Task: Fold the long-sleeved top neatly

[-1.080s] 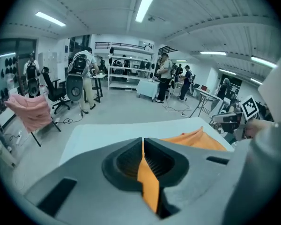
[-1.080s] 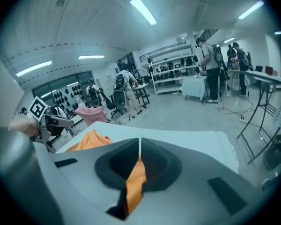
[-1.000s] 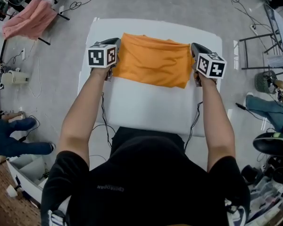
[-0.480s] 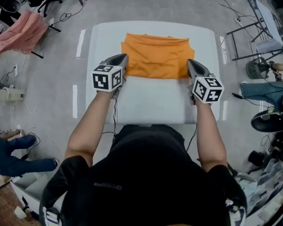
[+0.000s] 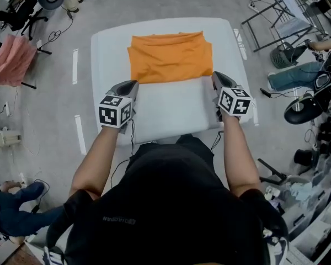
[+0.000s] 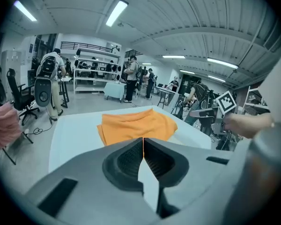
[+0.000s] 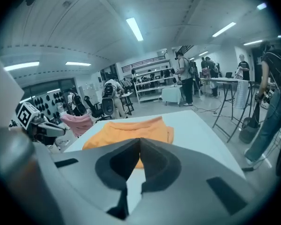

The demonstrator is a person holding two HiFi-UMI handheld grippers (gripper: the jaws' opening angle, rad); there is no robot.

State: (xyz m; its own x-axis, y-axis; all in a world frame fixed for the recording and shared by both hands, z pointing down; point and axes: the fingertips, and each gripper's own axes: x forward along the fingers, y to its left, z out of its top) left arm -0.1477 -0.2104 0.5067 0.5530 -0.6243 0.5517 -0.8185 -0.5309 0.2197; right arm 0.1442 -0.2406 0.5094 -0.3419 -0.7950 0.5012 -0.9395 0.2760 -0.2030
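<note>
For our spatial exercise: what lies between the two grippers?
Bare white table, per the head view; the folded orange top lies just beyond the left gripper and right gripper.

Got both arms stretched out in front of me, left forearm and right forearm bare and roughly parallel. My left gripper has its jaws pressed together with nothing between them. The right gripper is the same, closed tight and empty. Both point forward and slightly down, marker cubes facing up.
</note>
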